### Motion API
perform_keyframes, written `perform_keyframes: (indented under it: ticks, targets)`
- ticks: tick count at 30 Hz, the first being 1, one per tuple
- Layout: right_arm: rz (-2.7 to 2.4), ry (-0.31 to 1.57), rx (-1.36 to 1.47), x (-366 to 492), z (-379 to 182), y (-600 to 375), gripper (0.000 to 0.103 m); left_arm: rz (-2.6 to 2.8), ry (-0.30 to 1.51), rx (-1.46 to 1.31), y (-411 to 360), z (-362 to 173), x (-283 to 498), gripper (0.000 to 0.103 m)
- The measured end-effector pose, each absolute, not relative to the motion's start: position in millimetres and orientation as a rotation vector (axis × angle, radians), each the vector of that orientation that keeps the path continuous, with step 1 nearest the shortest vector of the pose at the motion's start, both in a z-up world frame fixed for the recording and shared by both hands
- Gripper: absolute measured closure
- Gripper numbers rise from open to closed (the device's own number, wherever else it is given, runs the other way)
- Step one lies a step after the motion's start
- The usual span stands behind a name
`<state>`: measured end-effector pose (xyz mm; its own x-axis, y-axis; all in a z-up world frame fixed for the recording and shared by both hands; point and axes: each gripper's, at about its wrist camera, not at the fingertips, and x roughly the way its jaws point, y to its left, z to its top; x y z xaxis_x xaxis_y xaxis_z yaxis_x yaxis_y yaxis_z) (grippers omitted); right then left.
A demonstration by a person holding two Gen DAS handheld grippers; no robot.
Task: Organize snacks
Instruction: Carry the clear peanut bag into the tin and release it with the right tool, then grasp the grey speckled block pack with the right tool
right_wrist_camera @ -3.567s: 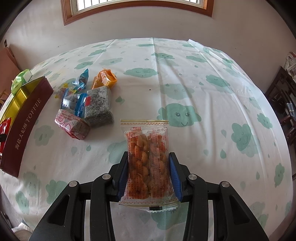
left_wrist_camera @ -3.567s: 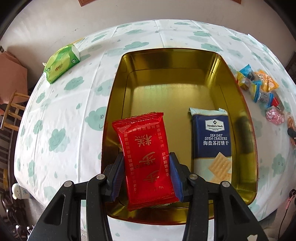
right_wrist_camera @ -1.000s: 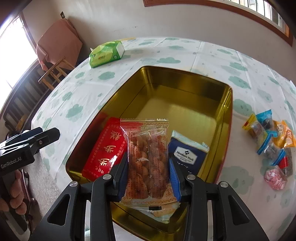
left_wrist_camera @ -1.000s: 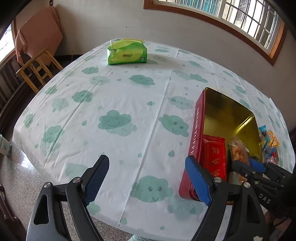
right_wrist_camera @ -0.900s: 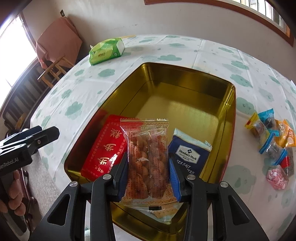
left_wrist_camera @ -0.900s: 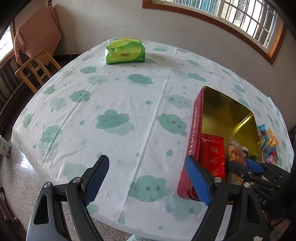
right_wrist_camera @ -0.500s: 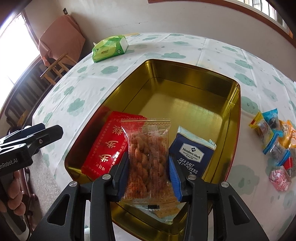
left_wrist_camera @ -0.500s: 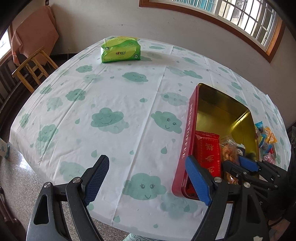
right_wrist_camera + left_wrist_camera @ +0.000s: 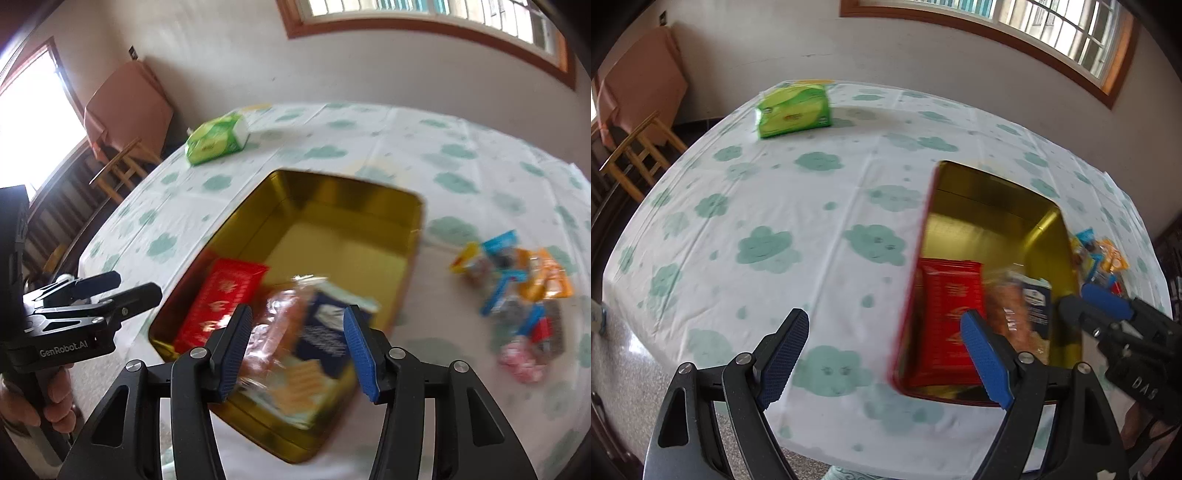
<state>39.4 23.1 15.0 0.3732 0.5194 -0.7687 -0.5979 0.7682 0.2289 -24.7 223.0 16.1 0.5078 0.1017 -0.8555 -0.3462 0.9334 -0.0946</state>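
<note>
Right gripper: jaws now wide apart, nothing between the pads. Half a second ago they clamped the clear twist pack; it is released. The gripper hangs over the near end of the tin, pulled back and higher than before, view blurred.

Twist pack: lies loose in the tin's near end, tilted, between the red pack and the cracker pack, overlapping the cracker pack's left edge. In the left wrist view it shows as an orange blur in the same slot.

Red pack: flat against the tin's left wall, where it lay before. Cracker pack: flat toward the tin's right wall, unmoved.

Left gripper: jaws spread wide, empty, as in the earlier frames. It hovers over the tablecloth just left of the tin's near corner; its right pad overlaps the red pack in view only.

Right of the tin, apart from it: small heap of loose sweets on the cloth, untouched.

Far end of the tin: bare gold floor.

Beyond the tin, far left: green tissue pack near the cloth's edge.
</note>
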Motion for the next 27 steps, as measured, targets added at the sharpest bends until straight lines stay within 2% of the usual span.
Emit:
perform_keyframes:
  ticks: [6,15,27]
  targets:
    - [0.585,0.915,-0.092,62.9,16.8,-34.7,0.05,0.208,1.01,-0.235,191.1,18.8,-11.6,0.021]
    - [0.367,0.962,-0.11,112.8,-8.7,-127.5,0.05,0.135,1.034,-0.186,149.7,17.4,3.5,0.021]
    - [0.382,1.026,-0.134,138.5,-49.2,-148.6,0.05,0.094,1.063,-0.138,116.4,15.3,14.8,0.021]
